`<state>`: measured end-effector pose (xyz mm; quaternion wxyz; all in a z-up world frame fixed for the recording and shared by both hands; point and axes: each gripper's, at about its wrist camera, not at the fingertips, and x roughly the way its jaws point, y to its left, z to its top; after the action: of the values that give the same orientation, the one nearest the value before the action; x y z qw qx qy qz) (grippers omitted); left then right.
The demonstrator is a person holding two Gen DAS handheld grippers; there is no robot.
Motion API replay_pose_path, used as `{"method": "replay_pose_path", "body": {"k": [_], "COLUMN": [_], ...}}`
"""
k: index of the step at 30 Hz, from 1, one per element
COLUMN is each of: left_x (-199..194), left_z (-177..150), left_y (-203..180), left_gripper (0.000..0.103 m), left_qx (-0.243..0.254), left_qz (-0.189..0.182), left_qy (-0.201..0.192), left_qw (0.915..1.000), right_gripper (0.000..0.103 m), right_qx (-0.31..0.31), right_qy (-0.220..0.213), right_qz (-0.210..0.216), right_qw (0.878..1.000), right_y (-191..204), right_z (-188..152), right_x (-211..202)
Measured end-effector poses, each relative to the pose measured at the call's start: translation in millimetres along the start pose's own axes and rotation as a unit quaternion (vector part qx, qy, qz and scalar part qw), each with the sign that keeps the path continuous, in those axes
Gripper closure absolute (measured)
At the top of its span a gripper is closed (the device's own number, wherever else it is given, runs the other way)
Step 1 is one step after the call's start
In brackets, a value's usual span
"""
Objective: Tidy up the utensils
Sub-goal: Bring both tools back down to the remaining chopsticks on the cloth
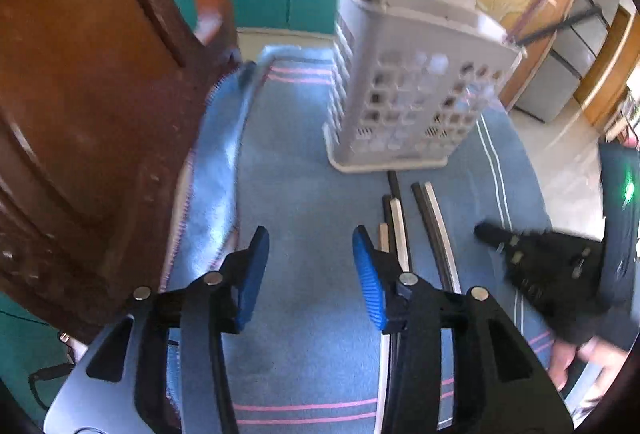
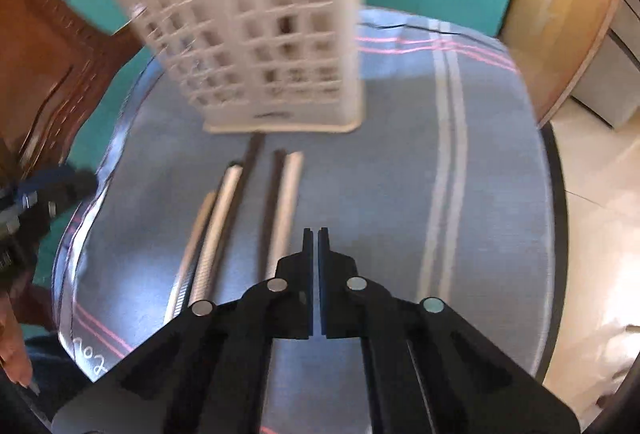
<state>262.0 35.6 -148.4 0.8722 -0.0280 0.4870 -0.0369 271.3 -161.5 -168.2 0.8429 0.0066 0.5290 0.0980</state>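
Room: teal cabinet doors behind, a brown wooden chair [image 1: 92, 105] at the table's edge, a blue striped cloth [image 1: 304, 201] over the table
Left wrist view, holder: white perforated utensil holder [image 1: 408, 89] stands upright on the cloth, dark sticks already poking from its top
Left wrist view, utensils: several chopsticks [image 1: 434, 222], dark and pale, lie in a row just in front of the holder
Left wrist view, claw: left gripper [image 1: 310, 274] stands partly open over bare cloth, nothing between its blue pads, chopsticks just beside its right finger
Right wrist view, claw: right gripper [image 2: 316, 234] is pinched closed and empty, beside the nearest chopstick [image 2: 286, 209]
Handling: light, stiff, thin, likely slippery and prone to roll; best pinched across the middle
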Motion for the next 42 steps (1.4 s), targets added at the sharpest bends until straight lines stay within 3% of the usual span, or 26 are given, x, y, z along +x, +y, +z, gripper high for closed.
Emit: {"method": "replay_pose_path", "body": {"k": [3,8,15,17,19,24,31,35,42], "left_x": [17,40,53,53,51,47,17,18,36], "left_z": [-8,-23,-33,-33,-32,-26,-10,-8,-7], "left_y": [-15,-42,-54,-54,-55,-46,-20,-6,-2], "left_gripper": [0.057,0.053,0.051,0.064,0.086,0.09,0.09,0.087,0.071], "left_qx": [0.023,0.07,0.093,0.086,0.089,0.06,0.012,-0.008,-0.011], "left_qz": [-0.017,-0.015,0.013,0.0,-0.004,-0.023,-0.065,-0.054,-0.01], "left_qy": [0.034,0.067,0.067,0.065,0.062,0.055,0.0,0.003,0.03], "left_qw": [0.999,0.9952,0.9933,0.9941,0.9941,0.9964,0.9978,0.9985,0.9994], "right_gripper": [0.1,0.097,0.077,0.076,0.076,0.076,0.076,0.07,0.07], "right_qx": [0.018,0.021,0.019,0.019,0.017,0.014,0.01,0.005,-0.013], "right_qy": [0.004,0.005,0.001,0.001,0.002,0.005,0.009,0.011,0.014], "right_qz": [0.002,0.0,-0.001,-0.001,-0.001,-0.005,-0.008,-0.009,-0.005], "right_qw": [1.0,1.0,1.0,1.0,1.0,1.0,1.0,1.0,1.0], "right_y": [-15,-26,-17,-14,-11,-8,-7,-4,7], "right_z": [1,-4,-1,1,2,3,3,2,1], "right_x": [-2,-6,-5,-3,0,6,11,13,21]}}
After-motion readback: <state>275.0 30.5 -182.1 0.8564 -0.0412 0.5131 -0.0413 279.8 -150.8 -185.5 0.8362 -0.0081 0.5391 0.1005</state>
